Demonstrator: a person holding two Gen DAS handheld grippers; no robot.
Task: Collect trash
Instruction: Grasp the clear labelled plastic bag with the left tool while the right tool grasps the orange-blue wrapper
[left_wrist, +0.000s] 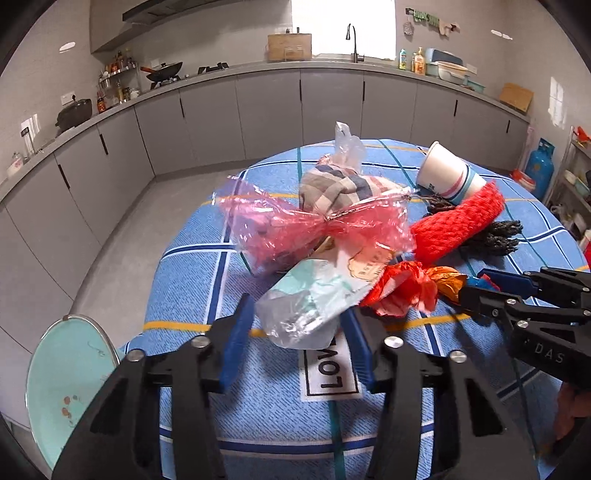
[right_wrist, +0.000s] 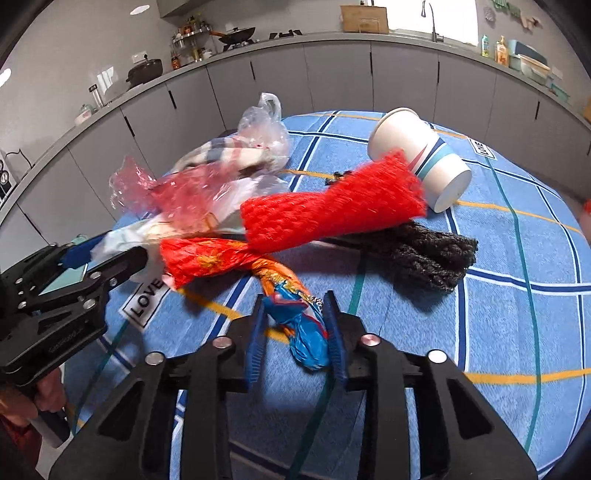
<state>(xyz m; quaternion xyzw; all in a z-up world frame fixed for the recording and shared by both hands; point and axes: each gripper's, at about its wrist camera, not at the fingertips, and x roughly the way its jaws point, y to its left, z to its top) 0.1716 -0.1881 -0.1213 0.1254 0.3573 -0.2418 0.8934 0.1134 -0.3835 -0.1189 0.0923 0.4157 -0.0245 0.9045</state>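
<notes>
Left wrist view: left claw (left_wrist: 297, 325) released, straddling crinkled clear-and-mint plastic wrapper (left_wrist: 306, 306) on blue checked surface (left_wrist: 258, 413).
Right wrist view: right claw (right_wrist: 295, 332) grasping twisted glossy blue-orange wrapper (right_wrist: 303, 325); red foam netting (right_wrist: 332, 210) behind.

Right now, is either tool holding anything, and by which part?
The right tool pinches the blue twisted end of the snack wrapper. The left tool straddles the clear plastic bag; a firm hold cannot be told.
</notes>
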